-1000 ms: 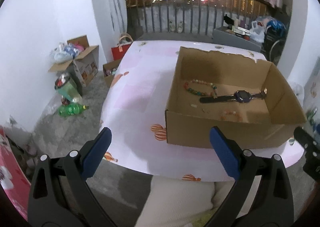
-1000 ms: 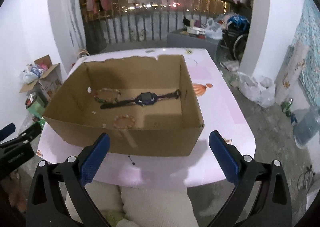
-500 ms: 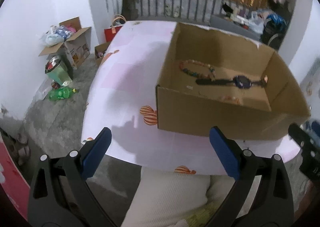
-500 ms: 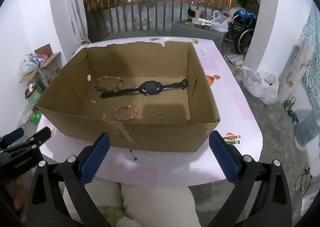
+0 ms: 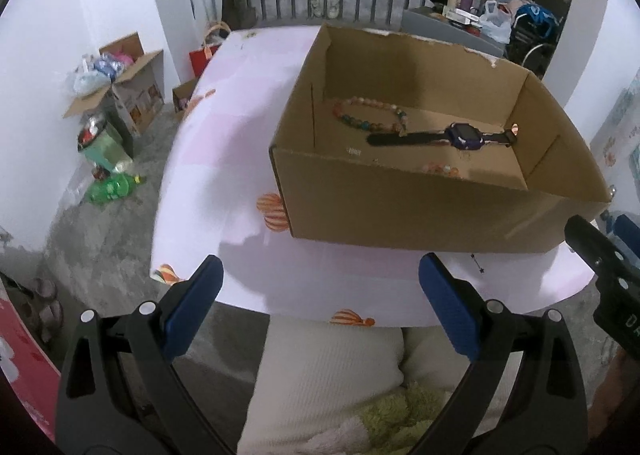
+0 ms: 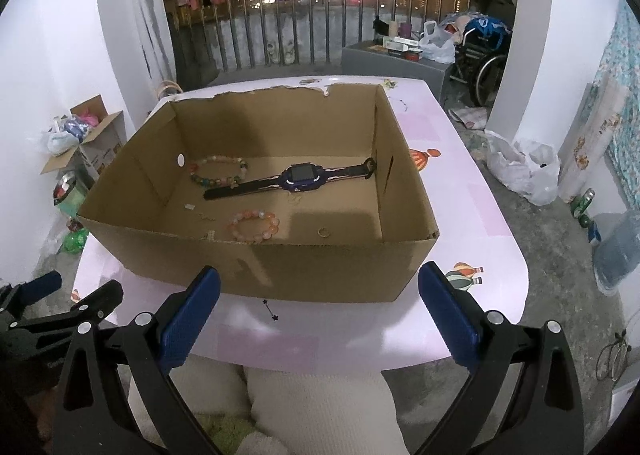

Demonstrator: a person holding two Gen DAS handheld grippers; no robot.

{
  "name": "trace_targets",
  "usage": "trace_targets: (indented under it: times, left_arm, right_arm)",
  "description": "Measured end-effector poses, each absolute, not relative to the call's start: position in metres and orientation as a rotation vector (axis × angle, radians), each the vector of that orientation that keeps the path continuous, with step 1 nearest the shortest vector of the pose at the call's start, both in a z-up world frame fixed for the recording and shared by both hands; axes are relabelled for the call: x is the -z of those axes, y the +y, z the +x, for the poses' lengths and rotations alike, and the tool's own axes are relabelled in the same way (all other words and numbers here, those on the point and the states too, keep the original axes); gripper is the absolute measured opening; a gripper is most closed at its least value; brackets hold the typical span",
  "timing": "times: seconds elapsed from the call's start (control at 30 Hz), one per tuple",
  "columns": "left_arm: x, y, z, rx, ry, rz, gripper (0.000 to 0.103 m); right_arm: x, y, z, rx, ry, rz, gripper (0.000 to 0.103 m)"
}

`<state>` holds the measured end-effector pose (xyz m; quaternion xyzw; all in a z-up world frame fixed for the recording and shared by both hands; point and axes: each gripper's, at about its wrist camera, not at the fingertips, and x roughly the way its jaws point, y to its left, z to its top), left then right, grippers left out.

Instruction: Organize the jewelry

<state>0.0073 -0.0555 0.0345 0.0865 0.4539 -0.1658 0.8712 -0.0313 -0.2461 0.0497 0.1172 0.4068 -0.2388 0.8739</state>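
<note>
Dim indoor light, strong fisheye warp, dark vignetted corners

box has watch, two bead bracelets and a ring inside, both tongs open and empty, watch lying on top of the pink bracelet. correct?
One thing is off. The watch lies clear of the pink bracelet; its strap end touches or overlaps the multicolour bracelet at the back of the box. The right wrist view shows it. The rest holds: the ring is inside, and the left tongs and right tongs are open and empty.
</note>
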Motion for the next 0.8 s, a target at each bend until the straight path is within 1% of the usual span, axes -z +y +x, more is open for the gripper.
trace_targets:
  times: [0.37, 0.47, 0.67, 0.8]
  left_arm:
    - [-0.052, -0.062, 0.010, 0.358, 0.919, 0.189, 0.095]
    - [-0.051, -0.063, 0.015, 0.351, 0.938, 0.195, 0.095]
    - [-0.046, -0.066, 0.020, 0.346, 0.981, 0.215, 0.095]
    - [-0.042, -0.066, 0.024, 0.327, 1.008, 0.222, 0.095]
  right_arm:
    - [-0.061, -0.254, -0.031, 0.513, 0.849, 0.264, 0.096]
    - [-0.061, -0.258, -0.030, 0.517, 0.856, 0.268, 0.096]
    - [-0.045, -0.265, -0.027, 0.503, 0.940, 0.312, 0.096]
    - [-0.043, -0.271, -0.031, 0.515, 0.952, 0.335, 0.096]
